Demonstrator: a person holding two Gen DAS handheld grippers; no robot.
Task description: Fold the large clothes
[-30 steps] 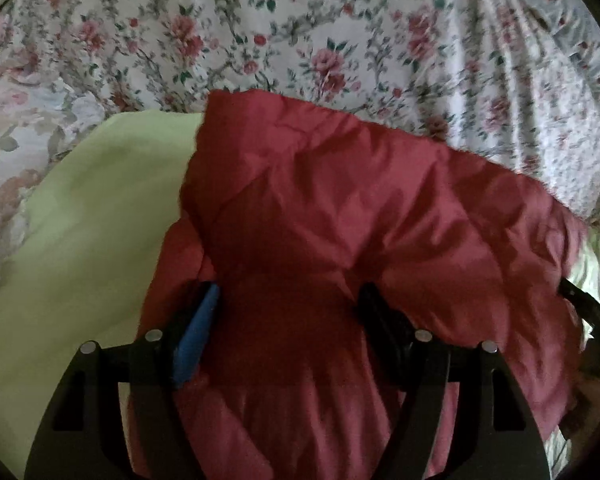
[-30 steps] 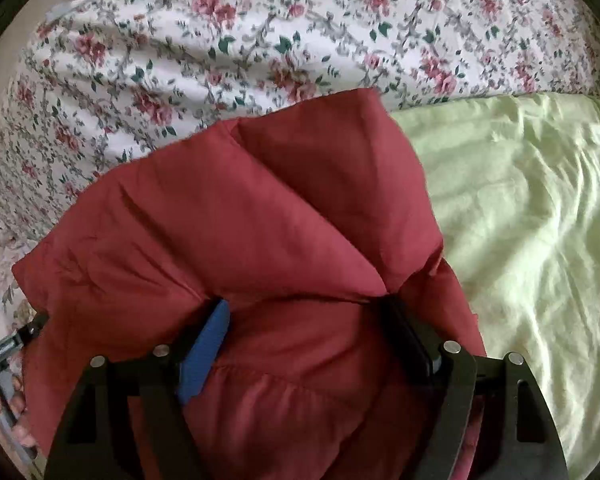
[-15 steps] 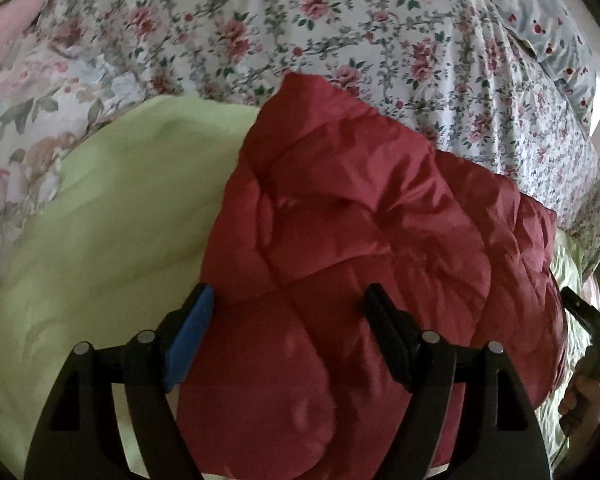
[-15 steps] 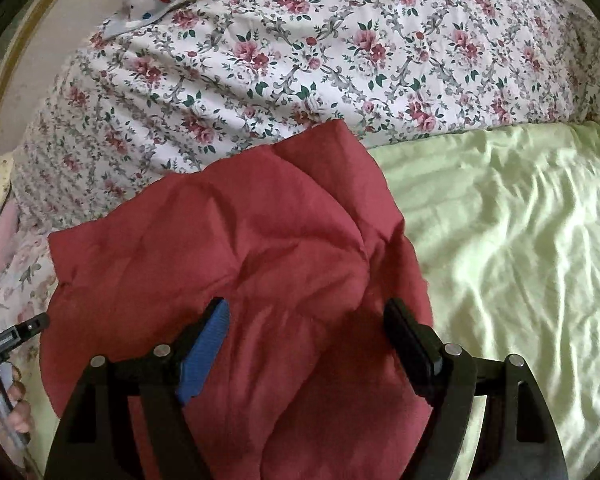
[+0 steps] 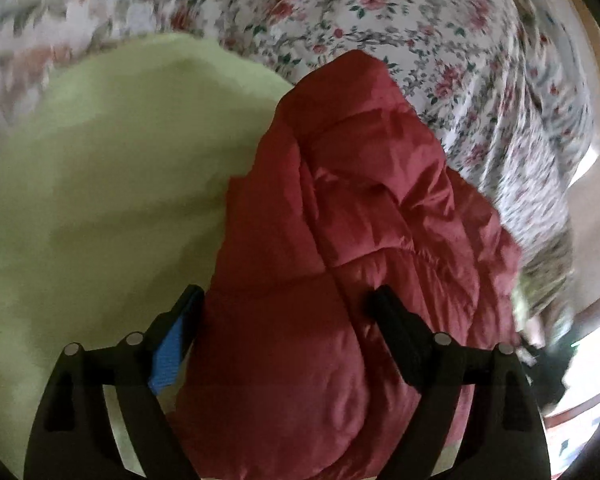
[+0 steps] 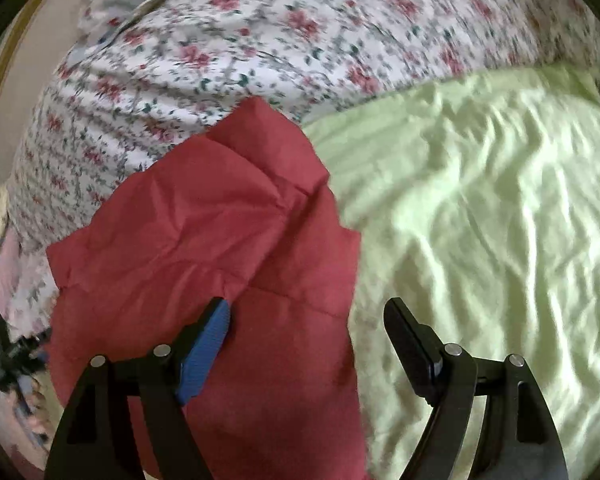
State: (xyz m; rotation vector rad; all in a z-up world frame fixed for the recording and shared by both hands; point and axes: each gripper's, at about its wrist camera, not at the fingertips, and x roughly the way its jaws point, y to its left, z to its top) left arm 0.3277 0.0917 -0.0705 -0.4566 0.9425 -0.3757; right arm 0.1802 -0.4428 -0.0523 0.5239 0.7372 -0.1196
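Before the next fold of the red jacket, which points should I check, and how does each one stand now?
1. Left hand-held gripper free of the red jacket: ok, the jaws are opening, with fabric lying between them but not pinched.
2. Right hand-held gripper free: ok, the jaws are open over the jacket's edge.
3. Jacket resting on the green sheet: ok.
4. Jacket folded into a neat bundle: not ok, the surface is puffy and creased.
5. Space around it on the sheet: ok on the right side.
6. Layers underneath aligned: cannot tell, they are hidden.
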